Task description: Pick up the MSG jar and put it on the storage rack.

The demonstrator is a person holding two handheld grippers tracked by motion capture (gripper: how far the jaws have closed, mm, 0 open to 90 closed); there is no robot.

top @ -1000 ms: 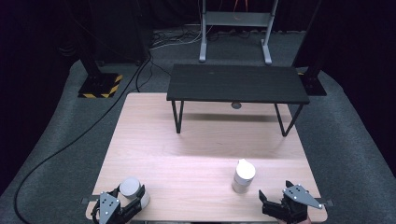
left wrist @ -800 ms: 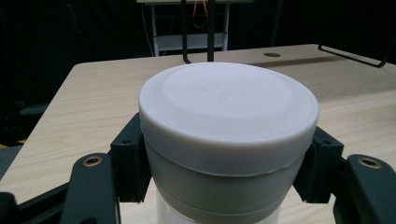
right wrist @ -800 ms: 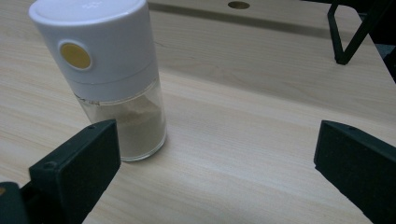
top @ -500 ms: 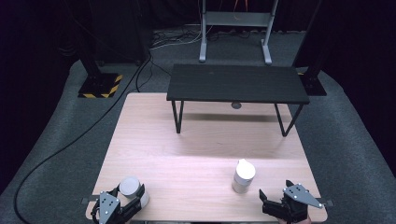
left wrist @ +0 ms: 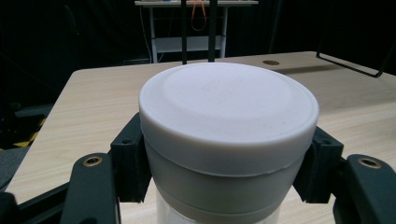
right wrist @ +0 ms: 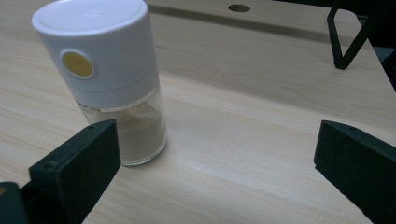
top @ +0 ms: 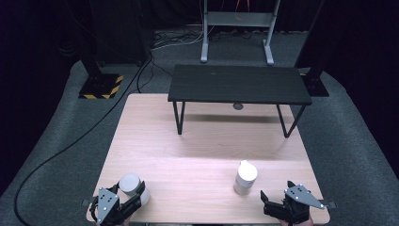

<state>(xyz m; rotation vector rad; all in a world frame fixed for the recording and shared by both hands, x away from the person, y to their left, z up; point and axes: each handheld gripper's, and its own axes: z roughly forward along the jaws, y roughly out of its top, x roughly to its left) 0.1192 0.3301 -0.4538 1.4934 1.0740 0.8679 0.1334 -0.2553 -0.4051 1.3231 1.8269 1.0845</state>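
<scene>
White plastic caps top two jars on the pale wood counter (top: 197,141). At the near left corner, the left gripper (top: 123,203) has its jaws pressed against both sides of the wide-lidded jar (left wrist: 229,140), just under its round lid. Right of centre stands the spice shaker (right wrist: 105,79), upright, clear-bodied, holding tan powder, with a yellow dot on its cap. Just beside it the right gripper (top: 273,207) rests with jaws spread wide, touching nothing. One black metal shelf (top: 239,84) spans the counter's far edge.

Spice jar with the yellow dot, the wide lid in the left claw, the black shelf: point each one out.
Spice jar (right wrist: 100,74), right gripper view, on its white cap.
Wide lid (left wrist: 229,100), left gripper view, on its flat top.
Black shelf (top: 237,84), high view, on its top board.
</scene>
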